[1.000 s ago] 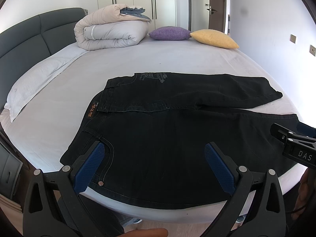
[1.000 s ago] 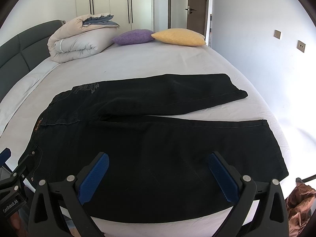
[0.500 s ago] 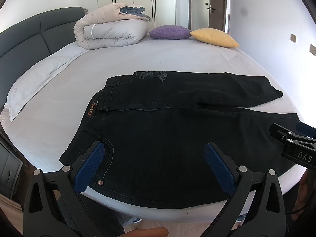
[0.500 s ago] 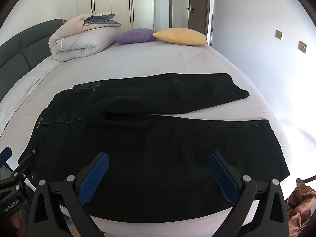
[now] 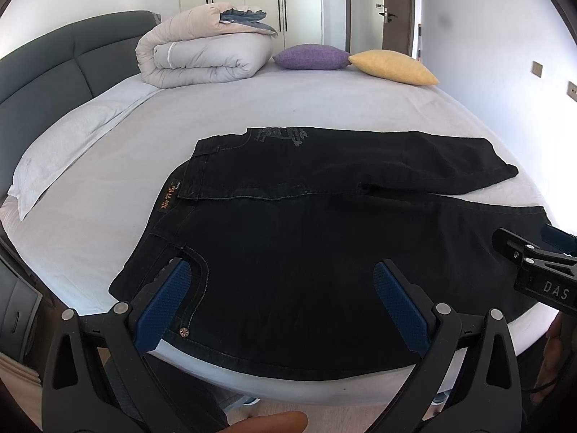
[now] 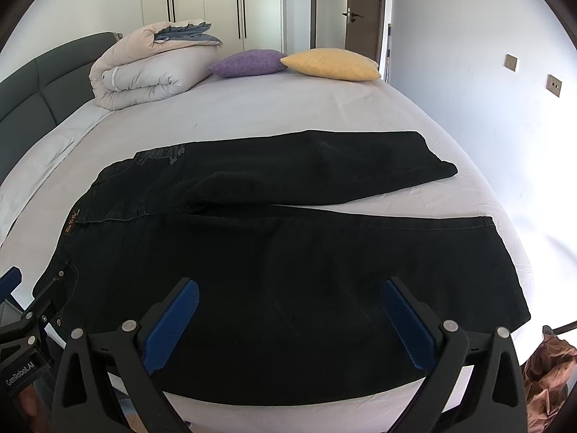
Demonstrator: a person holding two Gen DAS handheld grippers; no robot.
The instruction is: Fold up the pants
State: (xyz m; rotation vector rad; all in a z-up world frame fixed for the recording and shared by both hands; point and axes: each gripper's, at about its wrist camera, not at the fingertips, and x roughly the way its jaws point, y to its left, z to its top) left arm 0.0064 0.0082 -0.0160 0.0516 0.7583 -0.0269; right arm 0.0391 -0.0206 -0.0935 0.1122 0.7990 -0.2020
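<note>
Bare pale sheet (image 5: 119, 180) lies open left of and beyond the flat black denim pants (image 5: 324, 252), while a rolled beige duvet (image 5: 205, 57), a purple cushion (image 5: 310, 57) and a yellow cushion (image 5: 393, 66) crowd the far edge, with 1 long white pillow (image 5: 68, 148) lining the dark upholstered headboard (image 5: 54, 61).

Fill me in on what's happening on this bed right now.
A person holds a two-finger gripper in each hand over black pants spread flat on the bed, waistband to the left, legs to the right. The left gripper hovers open near the waist pocket; the right gripper hovers open over the near leg. Neither grips the fabric, and no fold has been made yet. A rolled duvet and two cushions sit at the far side.
</note>
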